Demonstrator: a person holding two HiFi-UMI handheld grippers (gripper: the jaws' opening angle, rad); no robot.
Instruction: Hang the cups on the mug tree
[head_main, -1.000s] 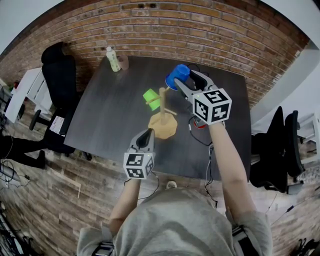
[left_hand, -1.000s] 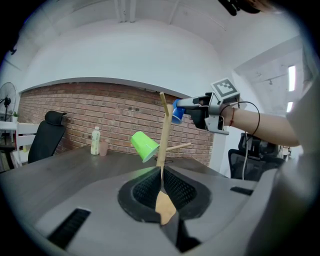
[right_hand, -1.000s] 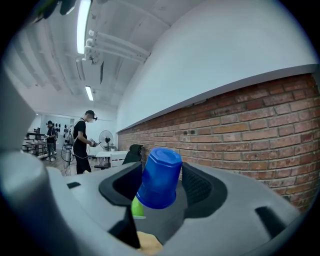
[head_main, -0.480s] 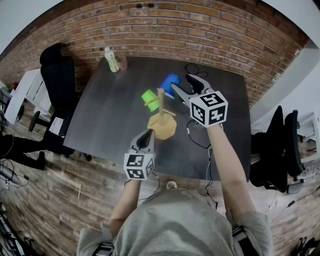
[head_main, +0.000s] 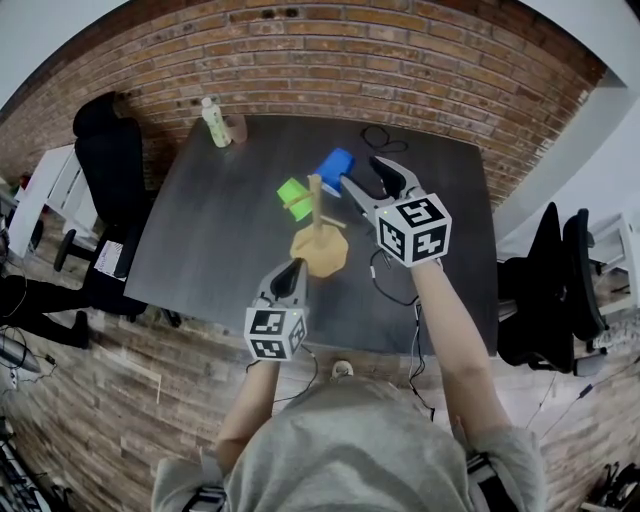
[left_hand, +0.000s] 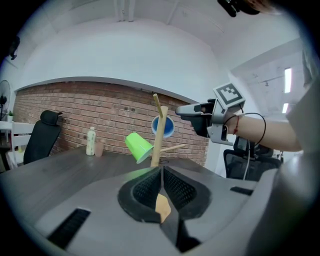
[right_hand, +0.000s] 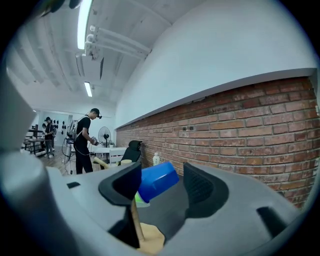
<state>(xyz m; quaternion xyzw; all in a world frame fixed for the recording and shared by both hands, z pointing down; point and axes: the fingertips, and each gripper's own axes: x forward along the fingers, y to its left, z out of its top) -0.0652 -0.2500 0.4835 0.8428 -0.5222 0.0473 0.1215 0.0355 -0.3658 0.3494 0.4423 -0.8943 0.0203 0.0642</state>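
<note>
The wooden mug tree (head_main: 317, 212) stands on a tan base mid-table, and also shows in the left gripper view (left_hand: 157, 131). A green cup (head_main: 293, 192) hangs on its left side. A blue cup (head_main: 335, 166) hangs on a peg at its far right side. My right gripper (head_main: 362, 174) is open just right of the blue cup. In the right gripper view the blue cup (right_hand: 156, 181) lies between the spread jaws, clear of the right one. My left gripper (head_main: 292, 278) is shut and empty near the table's front edge, pointing at the tree's base.
A bottle (head_main: 215, 122) and a small brown cup (head_main: 238, 128) stand at the dark table's (head_main: 210, 240) far left corner. Cables (head_main: 378, 137) lie at the far right and beside the base. Black chairs (head_main: 105, 150) flank the table. A person (right_hand: 84, 140) stands far off.
My right gripper carried the blue cup left and down to the tree, then its jaws opened and the cup now hangs there. The left gripper stayed put.
</note>
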